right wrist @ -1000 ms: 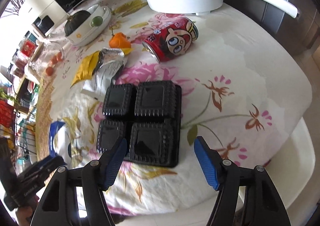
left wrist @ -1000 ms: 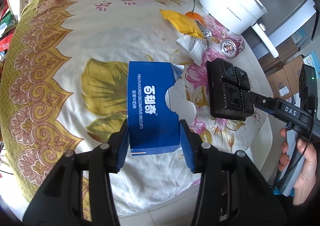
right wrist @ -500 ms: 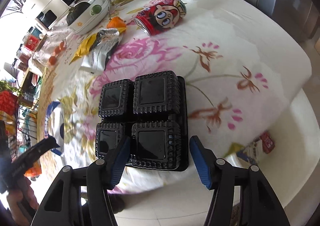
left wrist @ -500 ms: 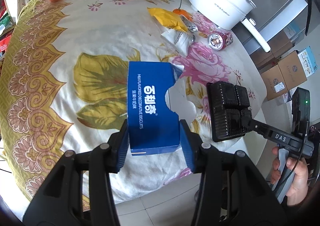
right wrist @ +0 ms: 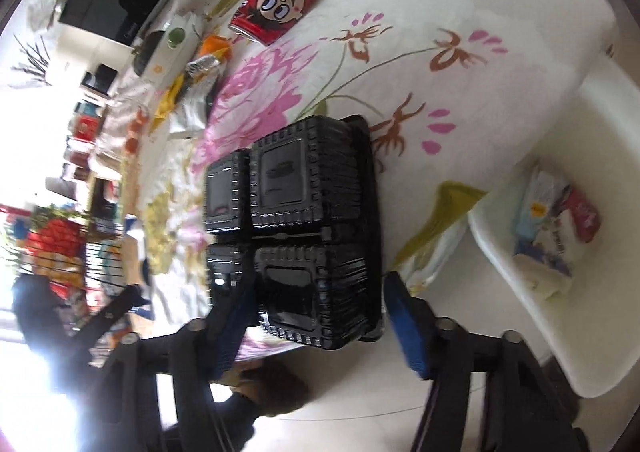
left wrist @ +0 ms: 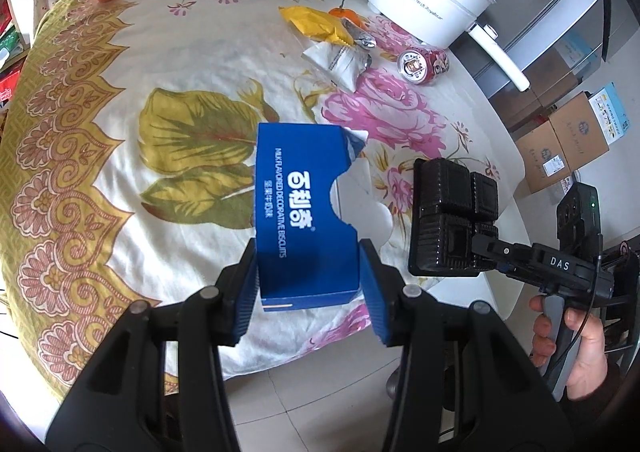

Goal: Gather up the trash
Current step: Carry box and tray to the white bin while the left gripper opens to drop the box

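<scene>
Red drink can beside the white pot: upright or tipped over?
Tipped over. The red drink can lies on its side on the tablecloth, its round end facing the left wrist camera and its cartoon print facing up.

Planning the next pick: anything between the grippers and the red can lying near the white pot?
Nothing visible on the cloth blocks the red can, but both grippers are occupied: left gripper holds the blue biscuit box, right gripper the black tray.

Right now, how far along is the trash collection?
Nothing visibly binned yet; no bin is in view. In hand: left gripper clamps the blue biscuit box; right gripper holds the black plastic tray, its jaws having just been closing on it. Left on the table: red can, yellow wrapper and white wrapper.
</scene>
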A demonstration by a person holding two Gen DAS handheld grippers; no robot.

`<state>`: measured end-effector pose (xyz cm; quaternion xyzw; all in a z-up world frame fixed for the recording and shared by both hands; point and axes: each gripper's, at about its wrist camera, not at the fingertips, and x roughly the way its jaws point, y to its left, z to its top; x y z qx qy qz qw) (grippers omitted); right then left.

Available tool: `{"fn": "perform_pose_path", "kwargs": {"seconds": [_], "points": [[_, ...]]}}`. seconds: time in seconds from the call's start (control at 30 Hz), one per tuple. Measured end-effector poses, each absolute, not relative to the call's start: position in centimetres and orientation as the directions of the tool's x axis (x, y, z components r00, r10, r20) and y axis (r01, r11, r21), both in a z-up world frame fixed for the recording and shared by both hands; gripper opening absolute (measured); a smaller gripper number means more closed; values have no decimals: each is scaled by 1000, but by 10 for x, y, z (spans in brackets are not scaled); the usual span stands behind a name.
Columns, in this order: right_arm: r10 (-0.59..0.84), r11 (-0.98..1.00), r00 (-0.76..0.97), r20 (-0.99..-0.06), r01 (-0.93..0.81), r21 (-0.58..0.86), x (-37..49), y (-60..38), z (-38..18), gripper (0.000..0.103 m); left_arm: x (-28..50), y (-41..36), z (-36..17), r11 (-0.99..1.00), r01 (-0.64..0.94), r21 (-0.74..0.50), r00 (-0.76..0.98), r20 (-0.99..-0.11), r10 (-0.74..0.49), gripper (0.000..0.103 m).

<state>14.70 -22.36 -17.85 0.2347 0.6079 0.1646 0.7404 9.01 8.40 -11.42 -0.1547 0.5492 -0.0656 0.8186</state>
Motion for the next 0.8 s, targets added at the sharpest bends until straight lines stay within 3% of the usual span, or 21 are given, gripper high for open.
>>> {"fn": "perform_pose_path", "kwargs": {"seconds": [0.4,0.8], "points": [[442,896,259,-859,-76,438,138,-221,-122,62,94,67,-103,941,-25,-337,422,-857,-296,49],[352,925,358,-865,9,380,145,-299,-99,62,115,-16,-96,933,156,-323,397,-845,-359,49]]}}
